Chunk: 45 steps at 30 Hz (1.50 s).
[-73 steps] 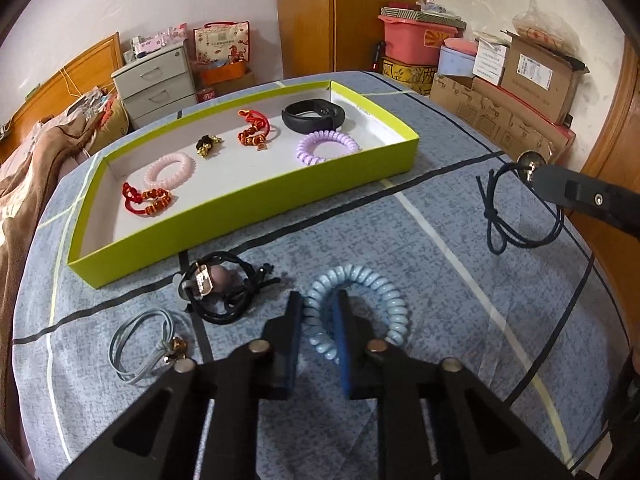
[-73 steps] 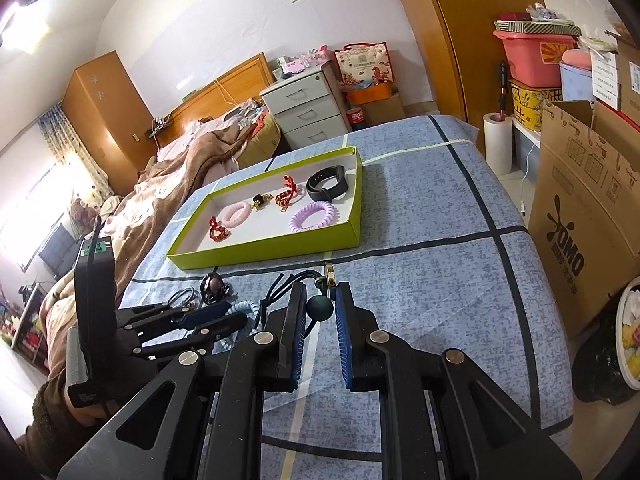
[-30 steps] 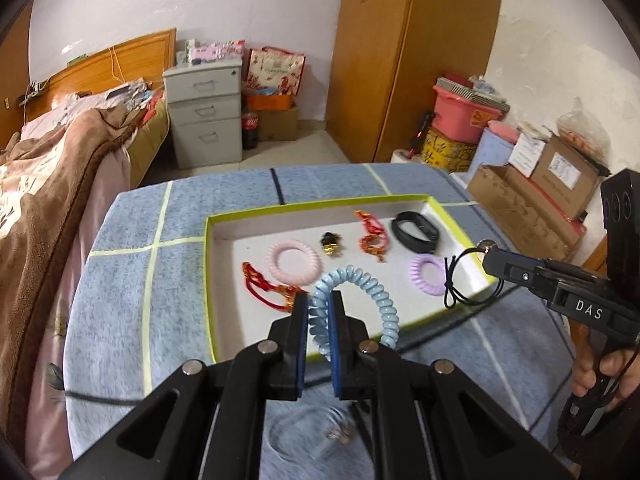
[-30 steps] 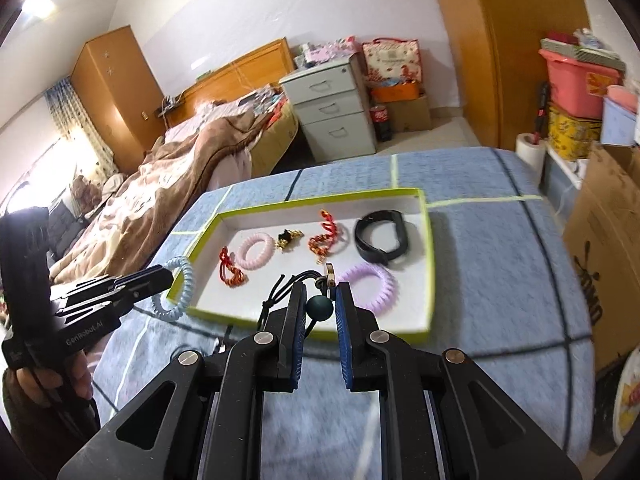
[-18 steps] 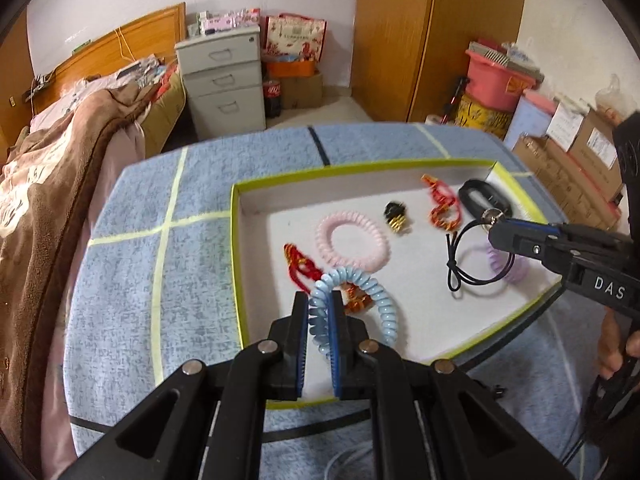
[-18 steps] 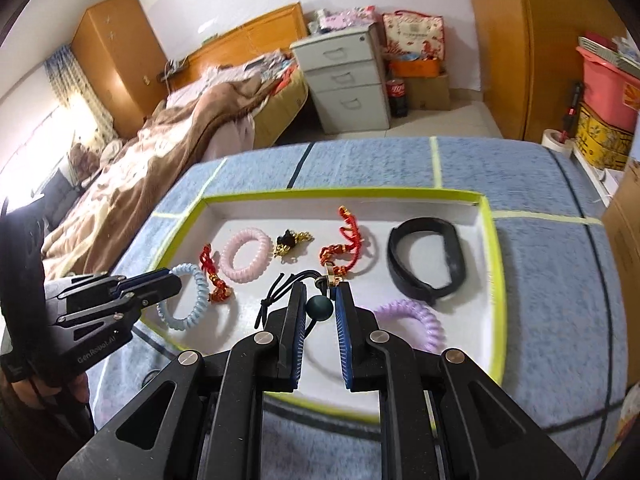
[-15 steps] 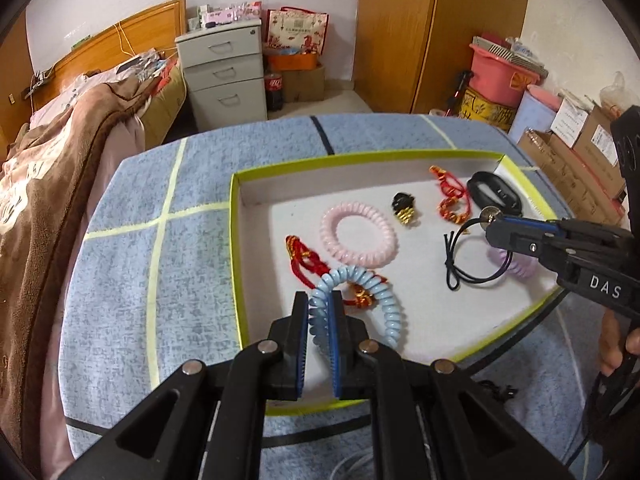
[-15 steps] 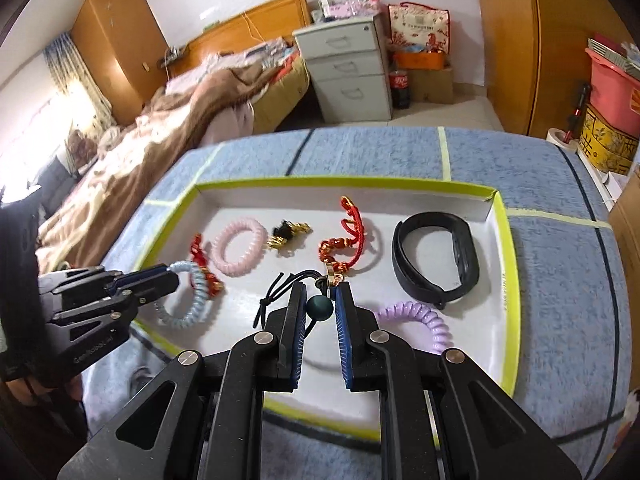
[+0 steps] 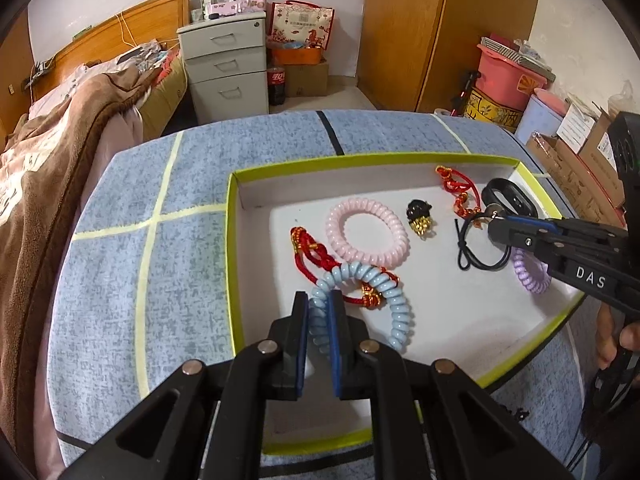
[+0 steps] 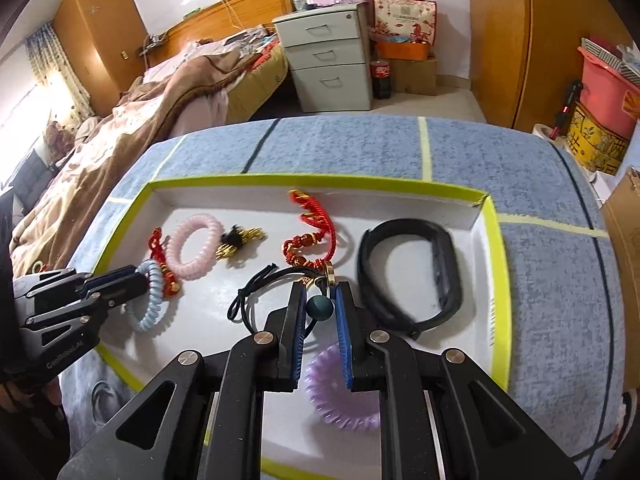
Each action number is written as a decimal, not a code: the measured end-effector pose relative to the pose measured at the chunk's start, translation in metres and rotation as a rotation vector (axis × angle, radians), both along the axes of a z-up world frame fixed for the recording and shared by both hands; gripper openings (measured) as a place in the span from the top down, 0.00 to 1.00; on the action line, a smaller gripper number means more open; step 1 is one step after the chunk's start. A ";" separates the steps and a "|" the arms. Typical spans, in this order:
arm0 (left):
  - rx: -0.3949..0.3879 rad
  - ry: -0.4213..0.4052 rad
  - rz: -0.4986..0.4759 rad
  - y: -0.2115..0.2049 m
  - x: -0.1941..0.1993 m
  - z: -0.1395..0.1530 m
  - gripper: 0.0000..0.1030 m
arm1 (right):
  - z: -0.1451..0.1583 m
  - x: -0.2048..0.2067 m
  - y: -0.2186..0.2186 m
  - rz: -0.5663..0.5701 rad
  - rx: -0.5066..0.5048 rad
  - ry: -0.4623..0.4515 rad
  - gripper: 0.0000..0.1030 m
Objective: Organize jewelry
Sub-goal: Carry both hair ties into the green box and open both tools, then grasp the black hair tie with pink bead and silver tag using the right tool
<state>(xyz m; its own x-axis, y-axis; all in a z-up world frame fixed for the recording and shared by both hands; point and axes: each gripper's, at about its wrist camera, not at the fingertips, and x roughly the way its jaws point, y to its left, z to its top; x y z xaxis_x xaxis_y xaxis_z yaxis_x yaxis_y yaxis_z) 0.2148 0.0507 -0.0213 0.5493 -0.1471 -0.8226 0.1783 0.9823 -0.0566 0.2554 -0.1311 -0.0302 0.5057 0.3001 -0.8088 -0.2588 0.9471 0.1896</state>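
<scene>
- Blue pads of the left gripper [image 9: 319, 322] are clamped on a pale blue coil band [image 9: 374, 300], which hangs over the near-left part of the lime-edged tray [image 9: 234, 264].
- Only the right wrist view shows the right gripper [image 10: 320, 306] pinching the dark bead of a black cord hair tie [image 10: 260, 292] above a lilac coil band [image 10: 340, 396].
- Pink coil band [image 9: 366, 232] and red knotted bracelet [image 9: 316, 258] lie beyond.
- Farther back sit a black wristband [image 10: 412, 276], then the bed [image 9: 60, 152] past the counter [image 9: 168, 224].
</scene>
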 end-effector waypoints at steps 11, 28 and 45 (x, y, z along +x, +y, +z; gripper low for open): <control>-0.032 -0.002 0.011 0.003 0.003 0.002 0.88 | 0.002 0.002 0.000 0.001 -0.068 -0.028 0.85; -0.119 -0.064 0.014 0.008 -0.027 0.026 0.52 | 0.028 -0.026 -0.010 0.007 0.059 -0.086 0.71; -0.259 -0.122 0.109 0.062 -0.128 0.033 0.43 | 0.038 -0.115 0.012 0.144 0.151 -0.108 0.49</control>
